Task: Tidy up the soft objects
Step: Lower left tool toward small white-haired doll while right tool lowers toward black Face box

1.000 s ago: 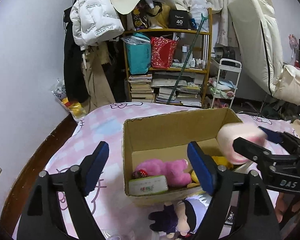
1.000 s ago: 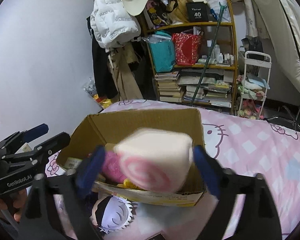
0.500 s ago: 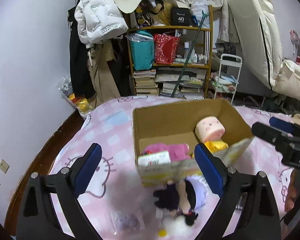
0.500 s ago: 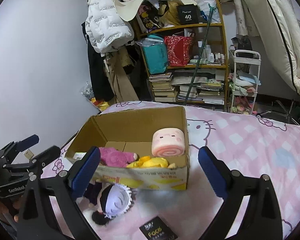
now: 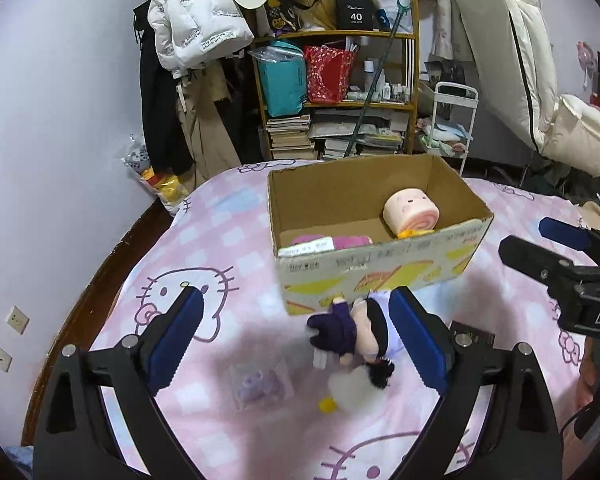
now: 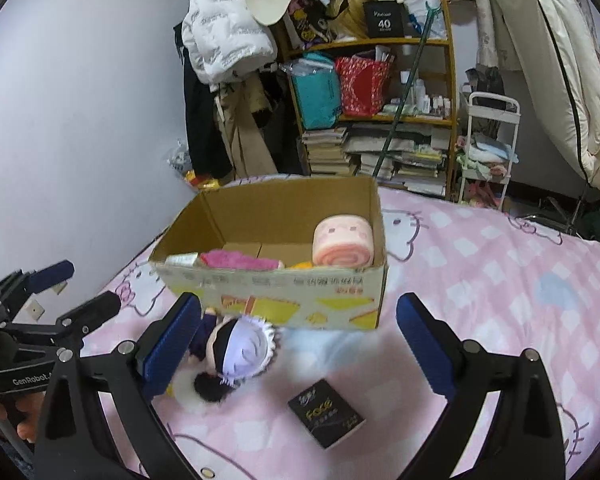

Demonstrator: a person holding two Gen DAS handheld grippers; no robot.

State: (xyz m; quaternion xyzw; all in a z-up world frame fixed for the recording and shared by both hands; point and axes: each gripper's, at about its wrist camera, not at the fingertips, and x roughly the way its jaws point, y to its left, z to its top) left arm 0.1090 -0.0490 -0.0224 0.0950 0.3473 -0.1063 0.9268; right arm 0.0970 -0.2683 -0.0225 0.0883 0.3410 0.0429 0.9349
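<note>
The left claw (image 5: 296, 336) hangs over the pink checked bed (image 5: 228, 240) with its blue pads spread wide and nothing between them. Below it, toward the near edge of the bed, a small clear bag (image 5: 260, 384) with something lilac inside lies flat, and a little yellow ball (image 5: 327, 405) sits just to its right. Next comes a plush doll (image 5: 360, 328) in purple clothes with dark hair, lying on its side and touching the front wall of the cardboard box (image 5: 380, 268). Inside the box, a pink fluffy toy (image 6: 236, 259) lies at the left end beside a flat packet, a yellow toy (image 5: 406, 233) peeks up in the middle, and a pink swirl-roll plush (image 6: 342, 242) rests against the right wall. A black booklet (image 6: 326, 414) lies on the bed before the box. The right claw (image 6: 300, 336) is likewise spread wide and empty, held over the doll and booklet.
</note>
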